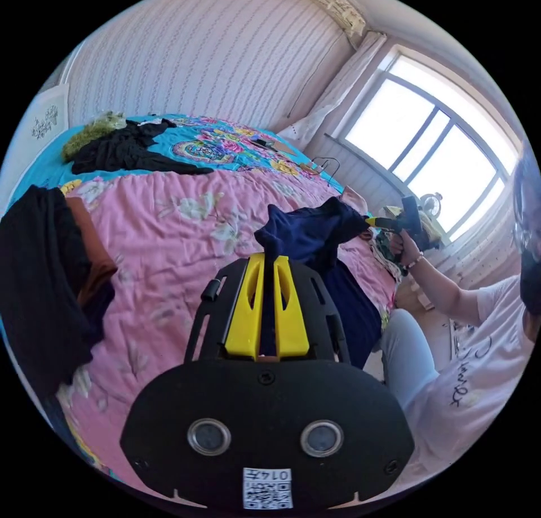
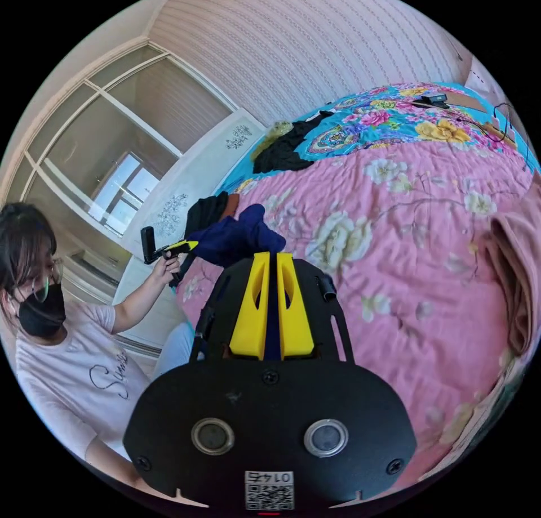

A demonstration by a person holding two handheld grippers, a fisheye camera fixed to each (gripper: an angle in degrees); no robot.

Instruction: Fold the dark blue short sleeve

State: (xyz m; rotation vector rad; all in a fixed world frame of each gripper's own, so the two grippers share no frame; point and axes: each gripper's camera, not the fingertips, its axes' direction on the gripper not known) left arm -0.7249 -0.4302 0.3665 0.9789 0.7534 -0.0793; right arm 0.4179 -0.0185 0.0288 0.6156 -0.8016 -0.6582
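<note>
Holding the dark blue shirt (image 1: 315, 233) off the pink quilt (image 1: 169, 242), both grippers pinch fabric between near-closed yellow jaws.

1. Left gripper (image 1: 269, 259), lower centre of left gripper view: jaws pressed together on a bunched edge of the shirt; a dark strip of cloth shows in the slot btwn them.
2. Right gripper (image 2: 269, 256), lower centre of right gripper view: same state, jaws clamped on shirt cloth (image 2: 236, 239).
3. Shirt position: mid-frame in both views, strung btwn the two grippers, rest hanging toward bed edge.

Risks, as judged:
- Grip takes only a small bunch per side; a sharp pull apart may slip cloth out of one gripper.
- Shirt is crumpled, not spread; laying it down now gives a creased fold.
- Black clothes (image 1: 39, 281) at left of frame lie near; the hanging hem may snag them.
</note>
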